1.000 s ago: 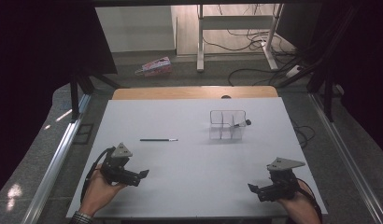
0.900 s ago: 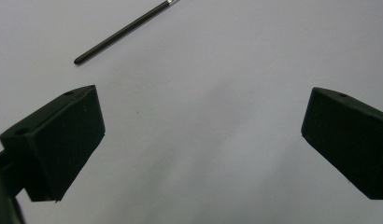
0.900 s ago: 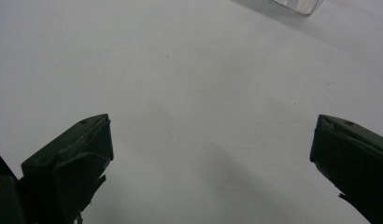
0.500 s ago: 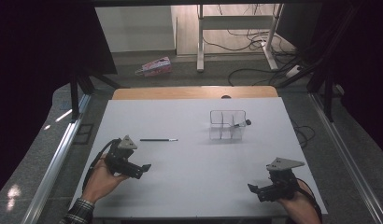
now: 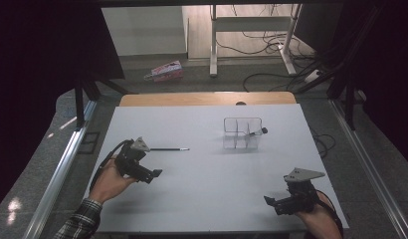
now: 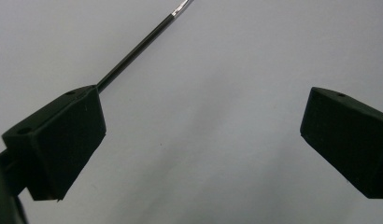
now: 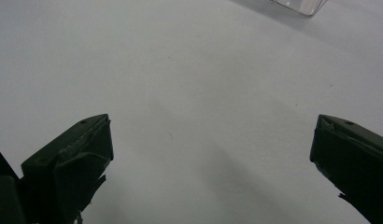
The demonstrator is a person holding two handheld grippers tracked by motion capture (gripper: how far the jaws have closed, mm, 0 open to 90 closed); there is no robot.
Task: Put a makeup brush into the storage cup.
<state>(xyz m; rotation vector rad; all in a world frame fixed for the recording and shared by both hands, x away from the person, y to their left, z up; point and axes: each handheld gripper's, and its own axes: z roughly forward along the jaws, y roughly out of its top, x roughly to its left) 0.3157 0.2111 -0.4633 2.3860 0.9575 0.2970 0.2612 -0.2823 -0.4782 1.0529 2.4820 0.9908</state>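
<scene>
The high view is unevenly lit: the white table is evenly bright, while the surroundings at 9 and 3 o'clock sink into near black. A brighter patch of floor glows at 12 o'clock, and a small glare spot sits at 8 o'clock. Soft, faint shadows lie under the left gripper and right gripper. The 2 gripper views are dimmer and greyish, with broad diffuse shadows crossing the table toward 6 o'clock. There the black jaws are slightly soft, and the pen shows a small glint at 12 o'clock.
</scene>
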